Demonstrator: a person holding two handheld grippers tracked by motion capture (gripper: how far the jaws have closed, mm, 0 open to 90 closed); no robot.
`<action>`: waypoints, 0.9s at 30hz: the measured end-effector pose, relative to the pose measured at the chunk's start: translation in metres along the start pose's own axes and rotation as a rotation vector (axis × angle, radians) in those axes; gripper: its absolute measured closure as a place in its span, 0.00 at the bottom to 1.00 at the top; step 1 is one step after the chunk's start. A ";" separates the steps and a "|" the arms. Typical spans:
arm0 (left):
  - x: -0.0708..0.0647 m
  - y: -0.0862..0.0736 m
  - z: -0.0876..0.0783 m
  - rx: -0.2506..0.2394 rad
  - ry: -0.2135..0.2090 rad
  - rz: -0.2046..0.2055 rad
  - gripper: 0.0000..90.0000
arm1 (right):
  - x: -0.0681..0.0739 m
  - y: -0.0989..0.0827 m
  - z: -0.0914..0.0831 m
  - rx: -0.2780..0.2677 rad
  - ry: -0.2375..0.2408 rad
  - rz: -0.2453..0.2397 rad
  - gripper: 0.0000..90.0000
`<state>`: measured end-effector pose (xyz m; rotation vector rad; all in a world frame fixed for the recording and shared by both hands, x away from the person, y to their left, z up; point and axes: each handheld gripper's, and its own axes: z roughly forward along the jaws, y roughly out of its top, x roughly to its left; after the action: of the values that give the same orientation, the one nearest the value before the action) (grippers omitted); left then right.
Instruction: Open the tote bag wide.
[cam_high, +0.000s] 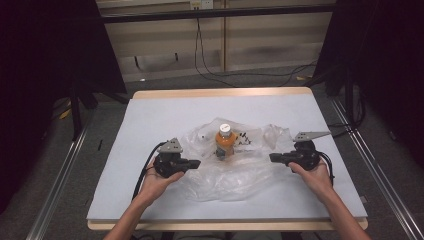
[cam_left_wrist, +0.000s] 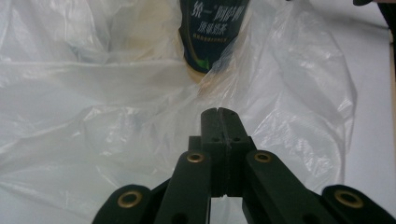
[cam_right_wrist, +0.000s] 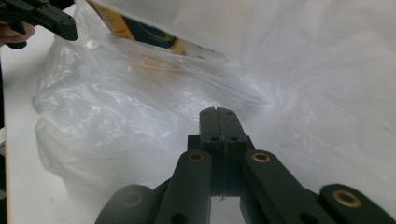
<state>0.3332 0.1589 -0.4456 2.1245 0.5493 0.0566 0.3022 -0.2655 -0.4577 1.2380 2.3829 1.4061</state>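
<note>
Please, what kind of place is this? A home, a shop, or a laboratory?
Probably a laboratory or recording station, not a home. A plain work table covered in white stands between black curtains, with metal rails beside it and loose cables on the carpeted floor behind.

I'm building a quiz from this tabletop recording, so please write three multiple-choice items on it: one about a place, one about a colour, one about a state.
1. Where does the bottle stand?
A. On the clear plastic bag, between the two tools
B. On the floor left of the table
C. At the table's far right corner

2. What colour is the bottle's cap?
A. Red
B. White
C. Black

3. How do the jaws of the left tool and right tool stand?
A. Both wide open
B. Left open, right shut
C. Both shut

Answers: 1 A, the high view shows it upright mid-table on the crumpled bag; 2 B, the cap is white above an orange body; 3 C, each gripper view shows its jaws pressed together.
</note>
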 end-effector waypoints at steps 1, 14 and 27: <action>0.000 0.001 -0.002 -0.005 -0.002 0.010 1.00 | 0.003 0.000 -0.003 -0.003 0.000 -0.008 1.00; 0.001 0.038 -0.013 -0.070 0.026 0.035 1.00 | 0.036 0.030 -0.016 -0.057 0.035 -0.090 1.00; 0.039 0.069 0.042 0.012 0.108 -0.015 1.00 | 0.036 0.062 0.007 -0.071 0.051 -0.109 1.00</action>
<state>0.4037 0.1082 -0.4218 2.1375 0.6309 0.1609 0.3183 -0.2212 -0.4039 1.0513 2.3705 1.4929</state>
